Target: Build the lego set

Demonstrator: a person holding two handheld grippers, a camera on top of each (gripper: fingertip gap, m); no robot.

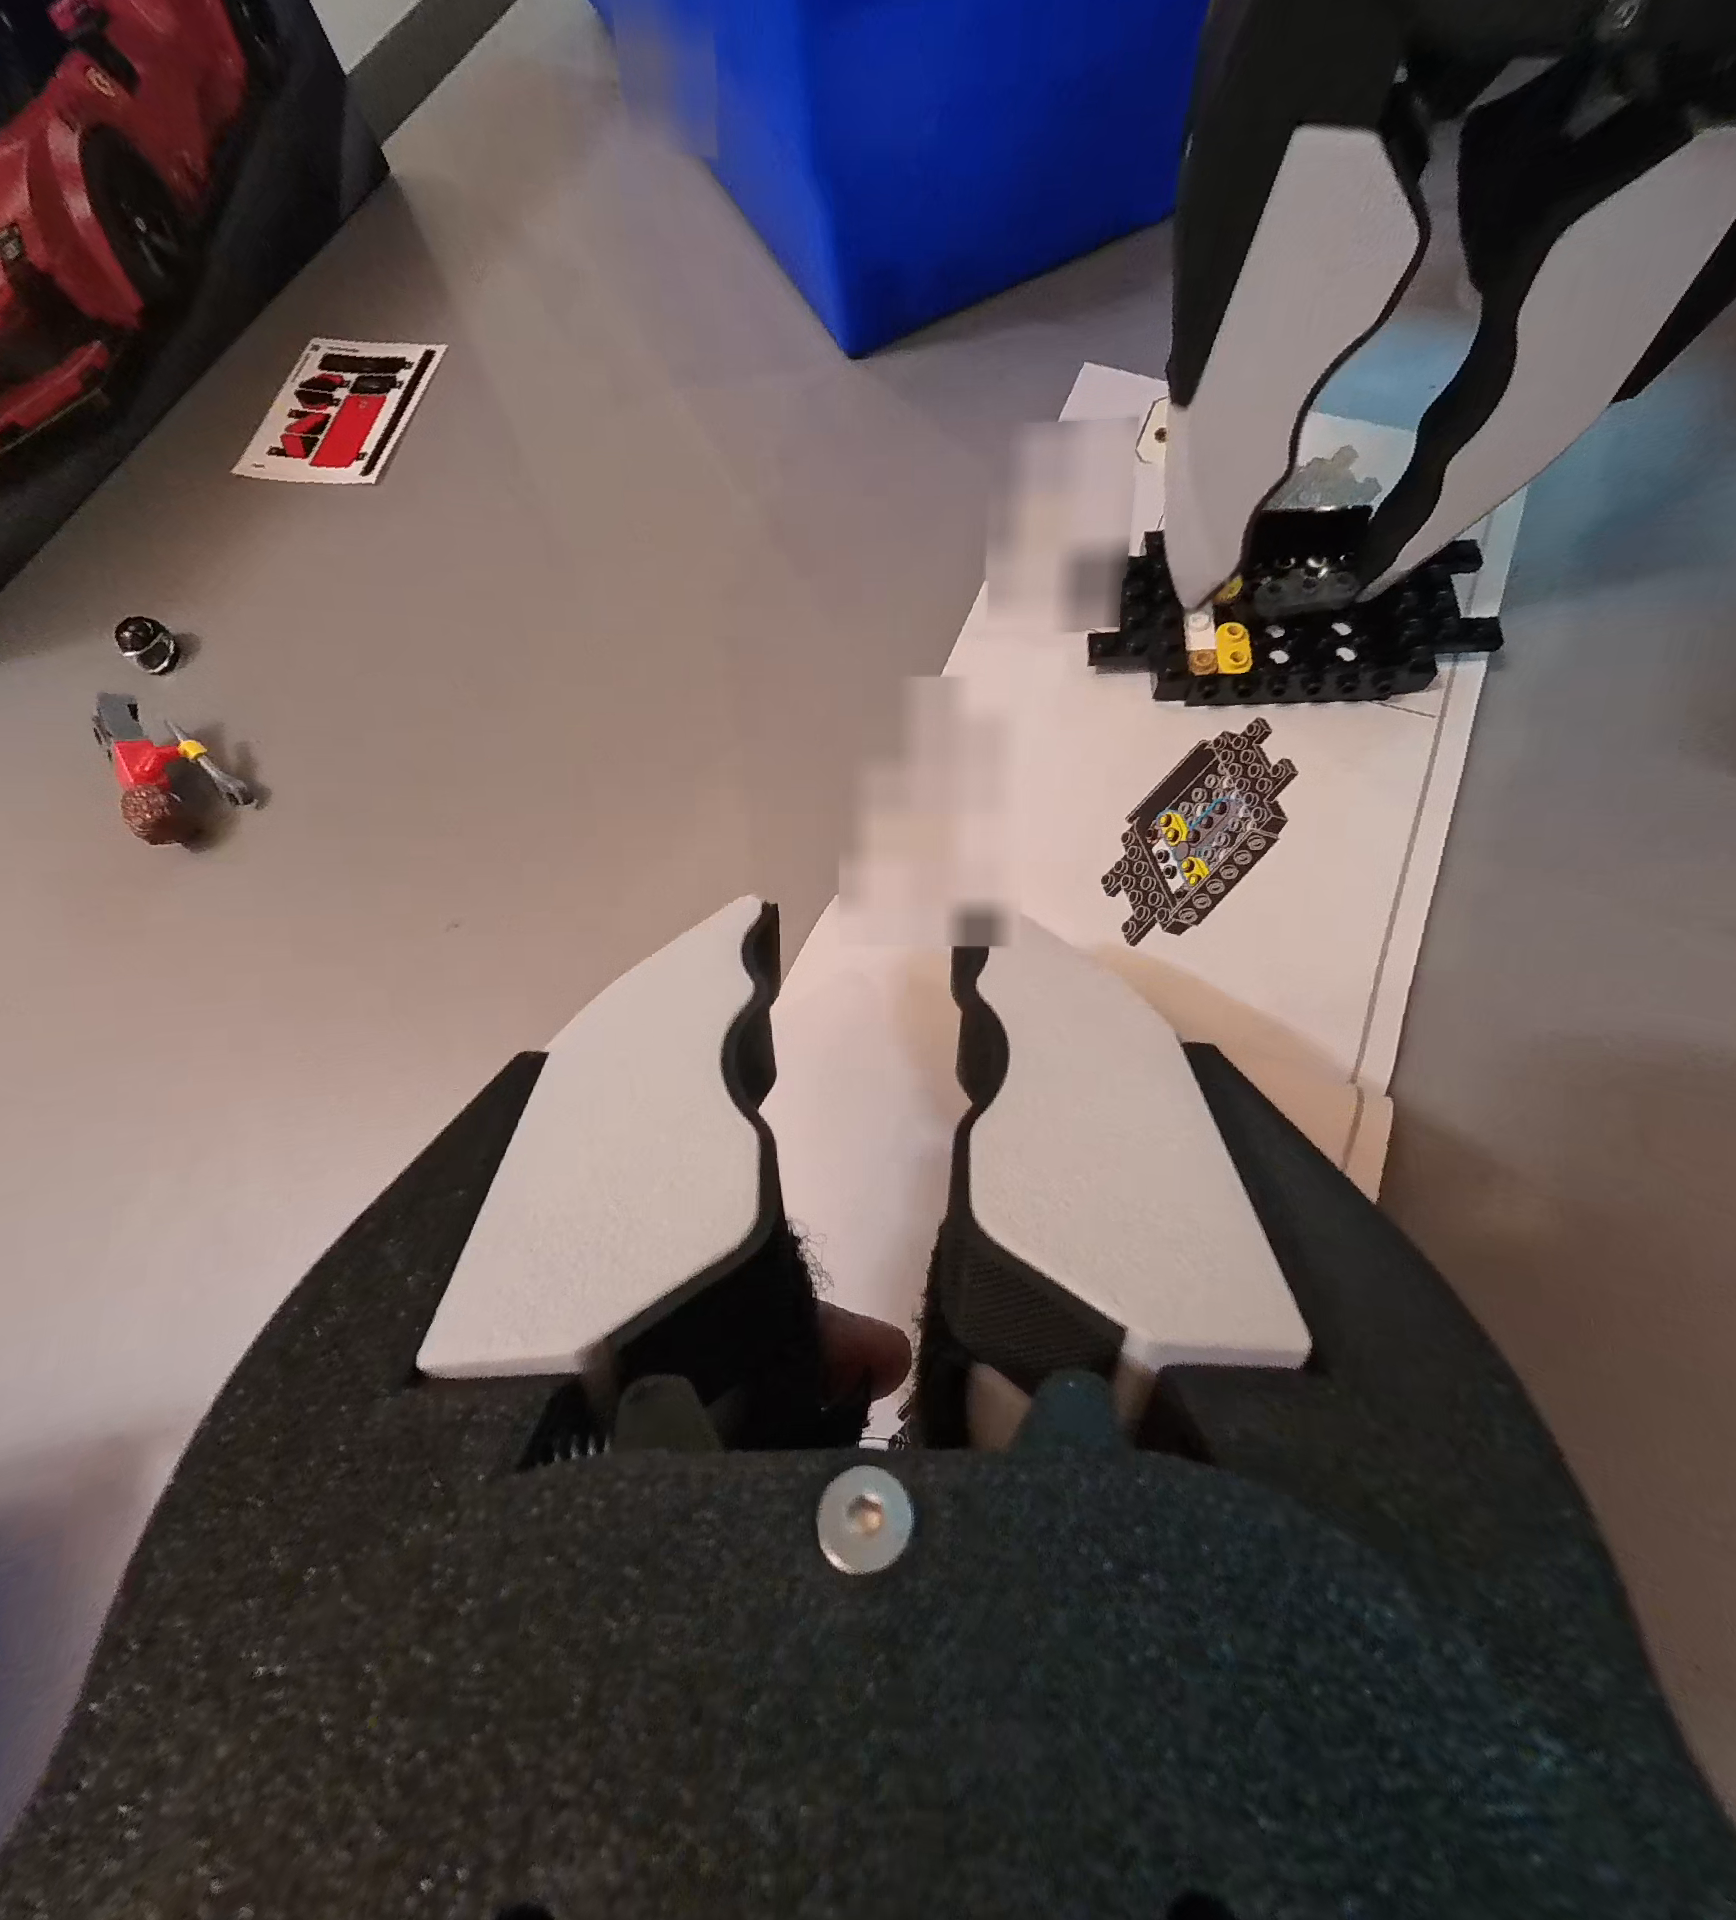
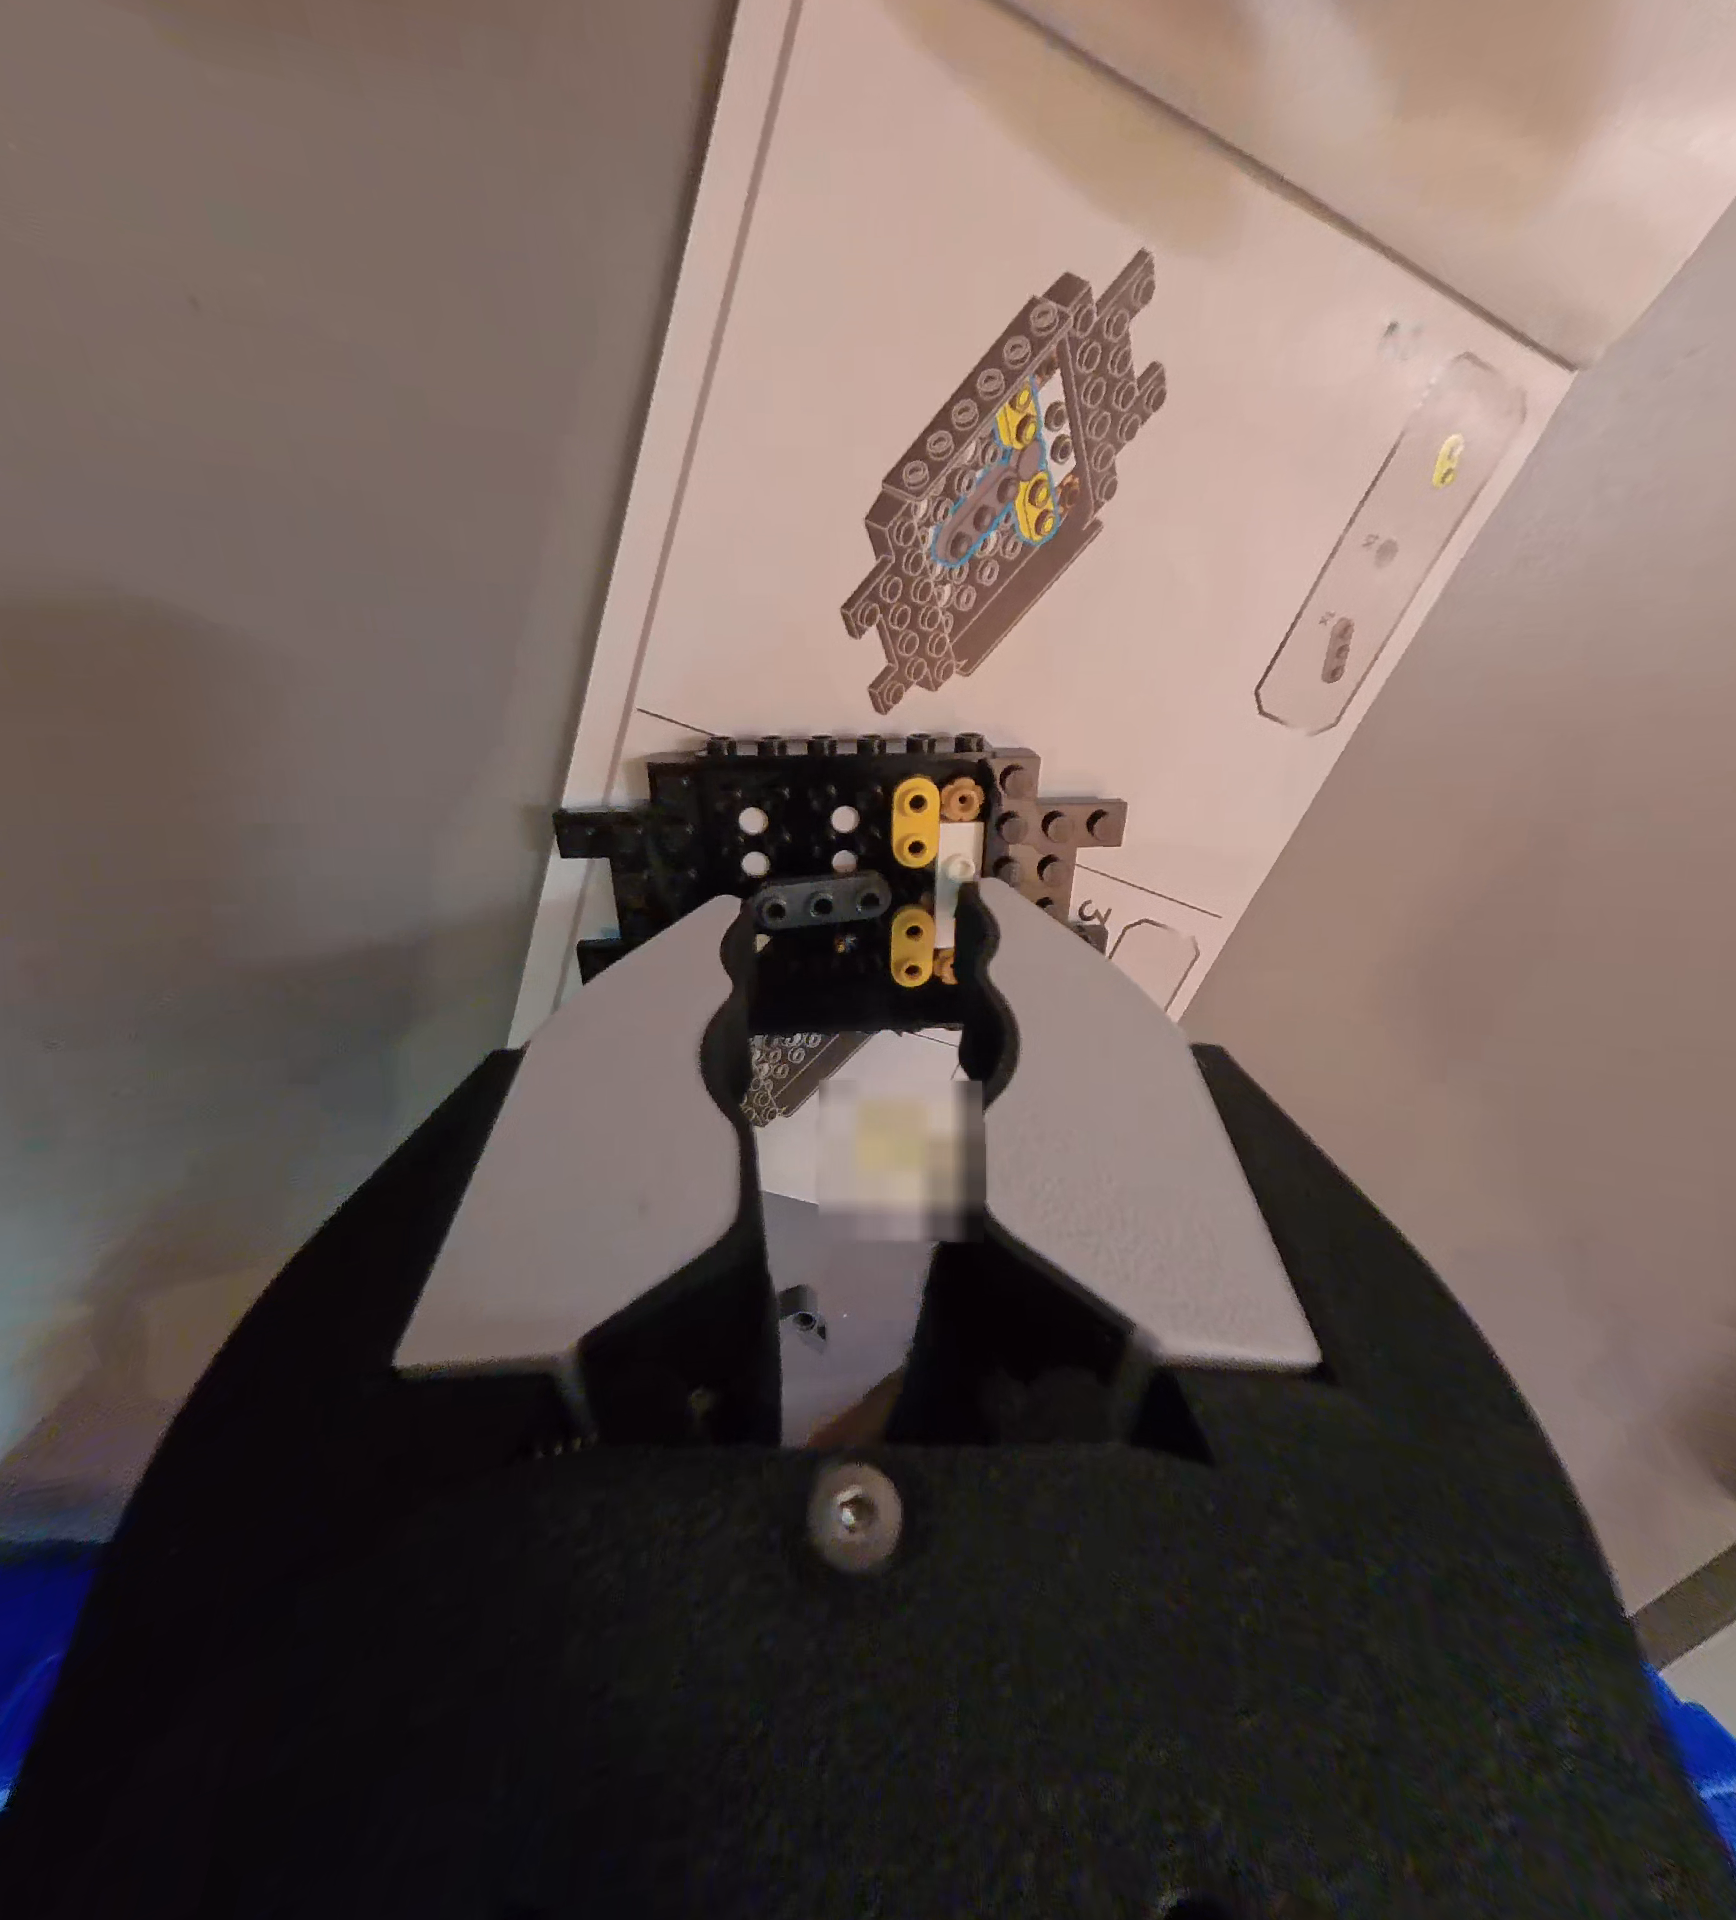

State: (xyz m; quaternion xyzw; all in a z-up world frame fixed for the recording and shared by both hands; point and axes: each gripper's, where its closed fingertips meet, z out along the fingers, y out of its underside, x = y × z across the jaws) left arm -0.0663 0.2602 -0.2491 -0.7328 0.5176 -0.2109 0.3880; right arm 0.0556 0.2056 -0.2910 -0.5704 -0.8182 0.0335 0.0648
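Overhead, grey tabletop (image 1: 552,644), white booklet (image 1: 1290,831).

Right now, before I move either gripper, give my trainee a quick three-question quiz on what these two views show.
1. True or false: the left gripper holds a yellow brick.
2. Multiple choice: the black brick base rests on A) the blue bin, B) the instruction sheet, C) the red car box.
3. Fill in: the right gripper hovers, jaws apart, over a dark grey three-hole ____.

Key: 1 false, its jaws are open and empty; 2 B; 3 plate.
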